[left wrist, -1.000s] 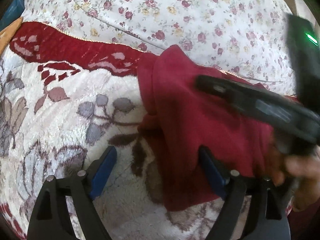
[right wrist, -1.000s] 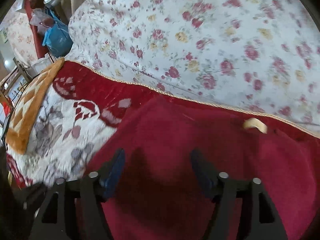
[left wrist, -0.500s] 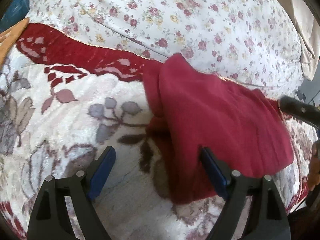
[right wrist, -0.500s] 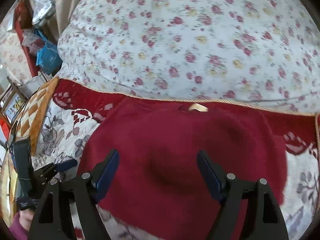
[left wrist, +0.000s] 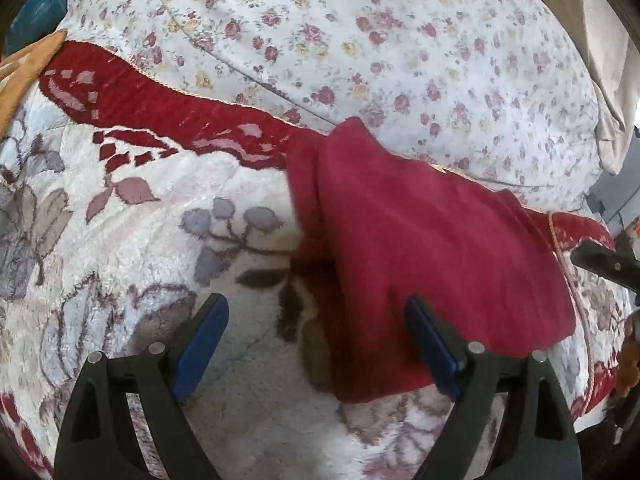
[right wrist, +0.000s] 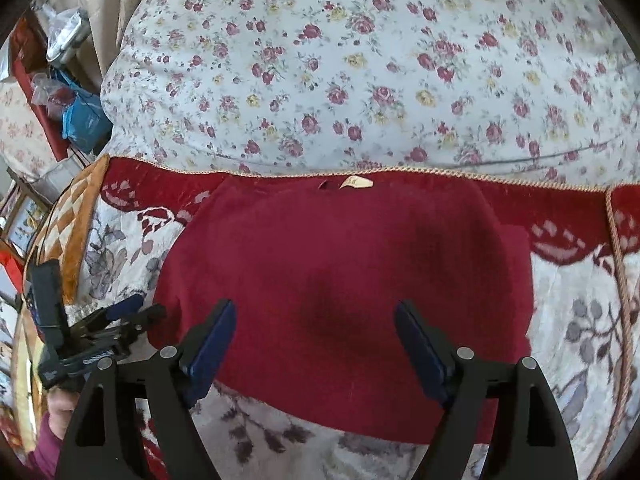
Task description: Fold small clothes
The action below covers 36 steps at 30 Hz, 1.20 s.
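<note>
Garment (right wrist: 340, 280) flat on blanket (left wrist: 140, 240); quilt (right wrist: 360, 60) behind; left tongs (right wrist: 116, 320) at garment's left.

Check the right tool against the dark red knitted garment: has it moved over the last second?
Yes. The right tool has backed away from the dark red knitted garment; the floral quilt and the garment's near hem now show, and the left tool appears.

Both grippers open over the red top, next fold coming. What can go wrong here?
1. The red garment lies on a plush patterned blanket; a low pinch by the left gripper may catch the blanket pile along with the hem.
2. The garment's left side already looks doubled over in the left wrist view; grabbing one layer could undo that fold.
3. The right gripper hovers over mid-fabric, not an edge, so closing there would likely bunch the cloth.
</note>
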Each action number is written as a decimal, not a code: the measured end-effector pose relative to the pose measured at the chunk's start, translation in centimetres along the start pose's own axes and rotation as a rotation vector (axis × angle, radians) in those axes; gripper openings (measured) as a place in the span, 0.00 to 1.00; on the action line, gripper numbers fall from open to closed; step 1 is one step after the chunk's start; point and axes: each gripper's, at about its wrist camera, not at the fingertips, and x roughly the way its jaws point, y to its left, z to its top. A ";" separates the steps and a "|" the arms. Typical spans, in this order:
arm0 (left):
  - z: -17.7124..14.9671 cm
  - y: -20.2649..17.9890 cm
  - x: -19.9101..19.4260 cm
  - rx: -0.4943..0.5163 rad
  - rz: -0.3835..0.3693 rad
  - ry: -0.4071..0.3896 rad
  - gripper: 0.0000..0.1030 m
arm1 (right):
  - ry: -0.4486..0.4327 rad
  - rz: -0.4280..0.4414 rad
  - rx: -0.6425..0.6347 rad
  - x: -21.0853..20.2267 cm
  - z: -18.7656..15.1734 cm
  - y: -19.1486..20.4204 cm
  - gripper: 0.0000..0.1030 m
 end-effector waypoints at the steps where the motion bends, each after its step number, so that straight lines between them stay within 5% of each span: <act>1: 0.1 0.3 -0.1 -0.016 -0.002 -0.008 0.86 | 0.000 -0.002 -0.002 0.0 0.1 0.2 0.83; 11: 0.6 1.8 -0.7 -0.091 -0.017 -0.018 0.86 | 0.046 0.046 -0.054 1.7 0.4 2.7 0.83; 25: 0.6 -0.2 -1.2 -0.023 -0.034 -0.047 0.86 | 0.078 0.076 -0.108 2.8 0.5 4.4 0.83; 36: 0.7 1.1 0.0 -0.088 -0.067 -0.003 0.86 | 0.148 0.108 -0.104 10.9 4.7 8.8 0.84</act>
